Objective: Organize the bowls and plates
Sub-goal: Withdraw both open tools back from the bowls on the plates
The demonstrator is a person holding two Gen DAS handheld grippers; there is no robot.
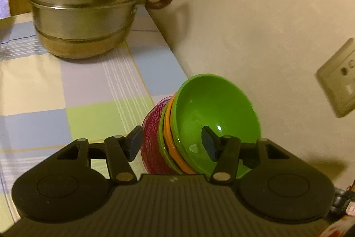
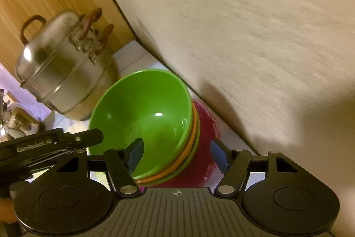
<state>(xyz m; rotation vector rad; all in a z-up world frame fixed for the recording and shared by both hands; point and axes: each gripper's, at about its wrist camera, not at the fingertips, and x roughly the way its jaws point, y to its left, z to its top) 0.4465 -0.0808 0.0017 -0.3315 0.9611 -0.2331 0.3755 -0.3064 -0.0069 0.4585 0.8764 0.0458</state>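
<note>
While the stack of bowls (image 1: 199,130) sits low and right of centre in the left wrist view, tight against the wall (image 1: 255,37), the left gripper (image 1: 173,143) has its fingers spread on either side of the rims, pads clear of them. In the right wrist view the right gripper (image 2: 177,154) likewise stands spread around the stack (a green bowl (image 2: 142,114) on top), gripping nothing. A steel steamer pot (image 1: 84,6) fills the upper left on the checked tablecloth (image 1: 66,92).

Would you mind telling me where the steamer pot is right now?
The steamer pot stands on the checked tablecloth in the corner by the wall, upper left in both wrist views, behind the bowl stack.
</note>
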